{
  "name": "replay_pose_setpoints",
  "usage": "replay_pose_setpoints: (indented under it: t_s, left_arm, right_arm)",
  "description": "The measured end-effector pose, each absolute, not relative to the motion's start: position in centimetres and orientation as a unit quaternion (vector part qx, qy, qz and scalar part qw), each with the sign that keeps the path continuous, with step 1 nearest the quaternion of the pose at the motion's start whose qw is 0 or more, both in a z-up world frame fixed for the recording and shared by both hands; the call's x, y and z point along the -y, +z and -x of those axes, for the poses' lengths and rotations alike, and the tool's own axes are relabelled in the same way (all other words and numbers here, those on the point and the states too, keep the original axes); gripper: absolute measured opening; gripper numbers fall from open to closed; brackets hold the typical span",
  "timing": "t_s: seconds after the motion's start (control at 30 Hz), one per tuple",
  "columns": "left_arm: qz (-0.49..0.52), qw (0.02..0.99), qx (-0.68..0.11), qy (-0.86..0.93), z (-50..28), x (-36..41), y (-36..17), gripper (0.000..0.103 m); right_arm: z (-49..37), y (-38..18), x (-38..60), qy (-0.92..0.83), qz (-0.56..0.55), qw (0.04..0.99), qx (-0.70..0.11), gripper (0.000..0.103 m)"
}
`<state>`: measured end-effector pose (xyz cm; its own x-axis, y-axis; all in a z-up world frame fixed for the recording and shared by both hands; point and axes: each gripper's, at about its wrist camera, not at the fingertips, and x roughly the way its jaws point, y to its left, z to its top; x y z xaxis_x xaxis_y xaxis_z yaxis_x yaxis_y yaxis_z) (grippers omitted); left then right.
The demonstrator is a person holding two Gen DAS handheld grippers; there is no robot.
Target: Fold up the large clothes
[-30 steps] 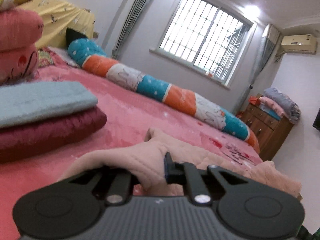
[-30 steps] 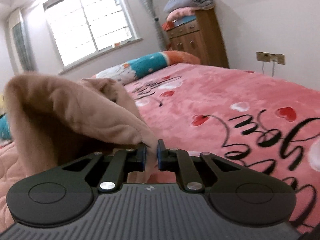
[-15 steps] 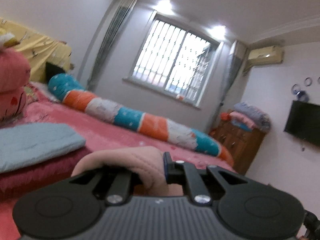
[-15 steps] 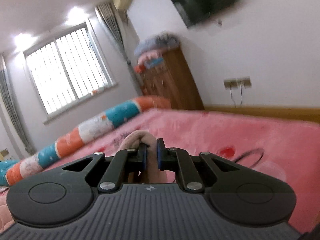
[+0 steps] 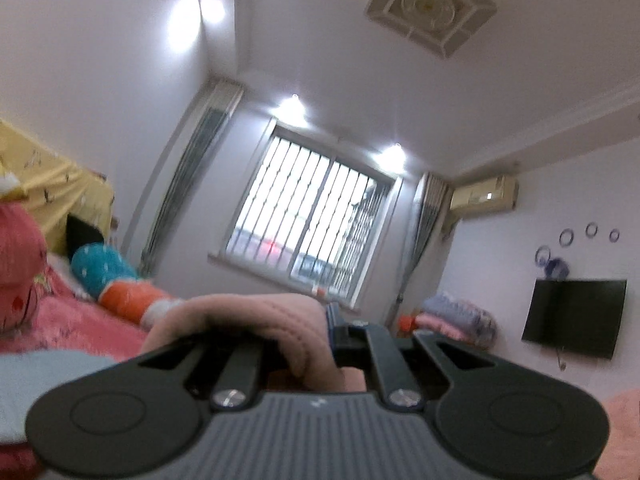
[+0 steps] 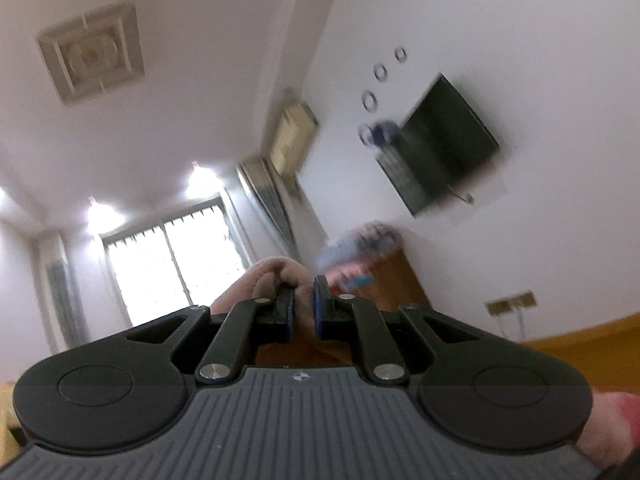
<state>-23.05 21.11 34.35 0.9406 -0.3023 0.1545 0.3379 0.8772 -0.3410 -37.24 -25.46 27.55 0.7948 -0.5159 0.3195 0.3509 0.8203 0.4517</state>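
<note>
Left wrist view: left tool [image 5: 316, 320] clamped tight on a fold of pink garment [image 5: 256, 320], which bulges over the left finger, raised above the bed [image 5: 80, 320]. Only here: striped bolster [image 5: 116, 284], yellow cover [image 5: 52, 188], folded blue cloth [image 5: 36, 384].

Right wrist view: right tool [image 6: 303, 304] pinched shut on another bunch of garment [image 6: 276, 276], tilted toward the ceiling. Only here: wall socket [image 6: 510, 302], wooden dresser [image 6: 396, 280]. TV [image 6: 440, 144] and window [image 6: 176, 256] show in both.
</note>
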Motion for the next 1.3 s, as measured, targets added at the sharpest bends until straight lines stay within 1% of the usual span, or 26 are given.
replay_pose_setpoints:
  t_s: [0.1, 0.2, 0.27, 0.37, 0.47, 0.6, 0.73, 0.9, 0.97, 1.07, 1.17, 1.2, 1.23, 1.27, 1.3]
  left_arm:
    - [0.17, 0.97, 0.066, -0.159, 23.4, -21.1, 35.9, 0.008]
    - [0.162, 0.974, 0.055, -0.147, 21.4, -20.9, 36.1, 0.008]
    - [0.16, 0.977, 0.026, -0.139, 19.0, -20.4, 35.3, 0.008]
    - [0.161, 0.979, -0.035, -0.121, 14.3, -19.3, 32.7, 0.008]
    - [0.155, 0.979, -0.092, -0.101, 9.1, -18.0, 28.9, 0.008]
    - [0.144, 0.972, -0.165, -0.085, 2.3, -16.3, 23.3, 0.008]
    - [0.123, 0.968, -0.21, -0.068, -2.9, -14.7, 18.6, 0.008]
    - [0.102, 0.961, -0.25, -0.052, -7.4, -13.7, 13.7, 0.009]
    - [0.095, 0.96, -0.258, -0.048, -7.7, -13.5, 12.5, 0.009]
    - [0.091, 0.958, -0.269, -0.041, -8.4, -13.3, 10.7, 0.01]
    - [0.08, 0.957, -0.275, -0.039, -8.7, -13.1, 9.3, 0.014]
    - [0.076, 0.957, -0.276, -0.042, -8.6, -13.0, 9.0, 0.02]
    - [0.073, 0.958, -0.275, -0.045, -8.5, -12.9, 8.8, 0.026]
    - [0.068, 0.958, -0.273, -0.047, -8.4, -12.9, 8.7, 0.03]
    - [0.063, 0.959, -0.273, -0.048, -8.3, -12.8, 8.6, 0.038]
  right_arm:
    - [38.0, 29.9, 24.7, -0.217, -0.174, 0.928, 0.249, 0.01]
    - [36.6, 31.7, 25.3, -0.211, -0.159, 0.931, 0.252, 0.01]
    - [34.1, 31.2, 25.7, -0.21, -0.155, 0.937, 0.232, 0.01]
    - [29.7, 29.9, 27.5, -0.217, -0.149, 0.95, 0.171, 0.01]
    - [24.8, 27.0, 29.7, -0.234, -0.149, 0.956, 0.097, 0.01]
    - [18.0, 21.5, 32.5, -0.255, -0.151, 0.955, 0.007, 0.01]
    - [11.5, 16.4, 34.1, -0.258, -0.141, 0.953, -0.071, 0.011]
    - [5.1, 11.9, 33.4, -0.264, -0.081, 0.954, -0.119, 0.011]
    - [3.0, 10.9, 33.1, -0.265, -0.056, 0.953, -0.135, 0.012]
    - [-0.4, 10.2, 32.8, -0.265, -0.027, 0.95, -0.162, 0.017]
    - [-2.3, 9.9, 33.0, -0.262, -0.037, 0.948, -0.179, 0.025]
    - [-2.7, 9.6, 33.3, -0.259, -0.045, 0.947, -0.184, 0.032]
    - [-2.6, 9.5, 33.1, -0.258, -0.052, 0.947, -0.187, 0.04]
    - [-1.9, 9.9, 32.0, -0.259, -0.057, 0.946, -0.187, 0.047]
    - [-1.8, 9.6, 32.0, -0.264, -0.061, 0.944, -0.189, 0.061]
